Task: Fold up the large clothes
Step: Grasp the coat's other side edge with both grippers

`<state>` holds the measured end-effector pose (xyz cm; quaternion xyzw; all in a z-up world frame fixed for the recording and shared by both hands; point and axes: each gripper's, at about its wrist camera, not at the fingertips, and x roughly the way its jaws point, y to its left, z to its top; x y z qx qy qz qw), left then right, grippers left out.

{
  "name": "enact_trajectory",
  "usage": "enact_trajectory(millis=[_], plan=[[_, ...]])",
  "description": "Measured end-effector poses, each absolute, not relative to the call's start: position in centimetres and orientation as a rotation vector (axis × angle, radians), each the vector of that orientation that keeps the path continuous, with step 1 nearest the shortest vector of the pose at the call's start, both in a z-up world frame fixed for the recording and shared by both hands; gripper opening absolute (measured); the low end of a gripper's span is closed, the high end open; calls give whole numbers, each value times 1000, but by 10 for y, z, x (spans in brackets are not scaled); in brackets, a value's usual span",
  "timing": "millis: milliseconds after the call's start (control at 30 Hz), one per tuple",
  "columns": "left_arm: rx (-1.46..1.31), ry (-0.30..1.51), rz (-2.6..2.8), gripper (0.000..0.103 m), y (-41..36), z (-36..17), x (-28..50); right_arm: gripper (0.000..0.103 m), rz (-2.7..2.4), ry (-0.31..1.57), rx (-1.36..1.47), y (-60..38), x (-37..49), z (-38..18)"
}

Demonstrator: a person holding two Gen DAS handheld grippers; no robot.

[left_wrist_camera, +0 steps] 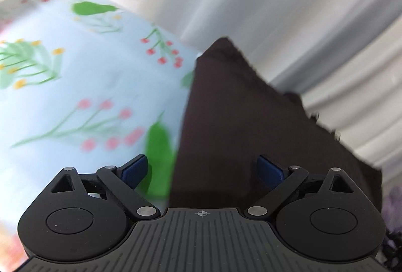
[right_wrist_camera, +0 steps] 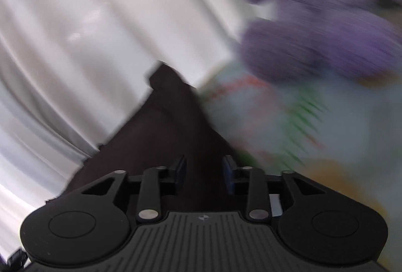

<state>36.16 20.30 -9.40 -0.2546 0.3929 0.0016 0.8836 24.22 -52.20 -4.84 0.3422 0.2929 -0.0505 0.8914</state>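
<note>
Dark brown garment (left_wrist_camera: 251, 121), folded flat, corner pointing away, on floral sheet (left_wrist_camera: 88, 86)

No readable text, labels, brands or numbers in either wrist view. Only a small crosshair mark, moulded at the top edge of the ribbed black body of the left gripper (left_wrist_camera: 202, 171) and right gripper (right_wrist_camera: 204, 172).

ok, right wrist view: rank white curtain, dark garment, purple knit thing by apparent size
1. white curtain, fills most of the left side
2. dark garment and purple knit thing look about alike in area; heavy blur and the garment's nearness to the camera, part hidden behind the gripper body, leave that pair unranked.
</note>
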Motion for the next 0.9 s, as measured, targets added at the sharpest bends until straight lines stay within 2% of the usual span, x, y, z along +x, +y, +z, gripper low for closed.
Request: enact_trajectory(millis=[167, 300, 467, 600, 633, 667, 733, 833, 900], plan=[[-613, 805, -34, 97, 213, -92, 306, 44, -71, 664, 952, -541, 227, -80], [-712, 805, -99, 97, 207, -97, 311, 44, -58, 620, 1110, -547, 227, -101], [-726, 820, -83, 92, 196, -109, 324, 37, -10, 591, 1188, -555, 224, -110], [-765, 819, -60, 77, 200, -114, 324, 39, 24, 578, 1238, -558, 227, -114], [-779, 821, -52, 73, 201, -116, 324, 37, 20, 577, 1242, -557, 228, -114], [-794, 819, -49, 71, 203, -118, 324, 29, 9, 581, 1232, -555, 228, -112], [-808, 825, -41, 57, 205, -117, 324, 22, -21, 593, 1170, -548, 231, -104], [-800, 791, -65, 45, 205, -102, 319, 18, -9, 566, 1073, -539, 227, -80], [-776, 764, -93, 42, 203, -87, 315, 17, 21, 536, 1041, -535, 221, -60]])
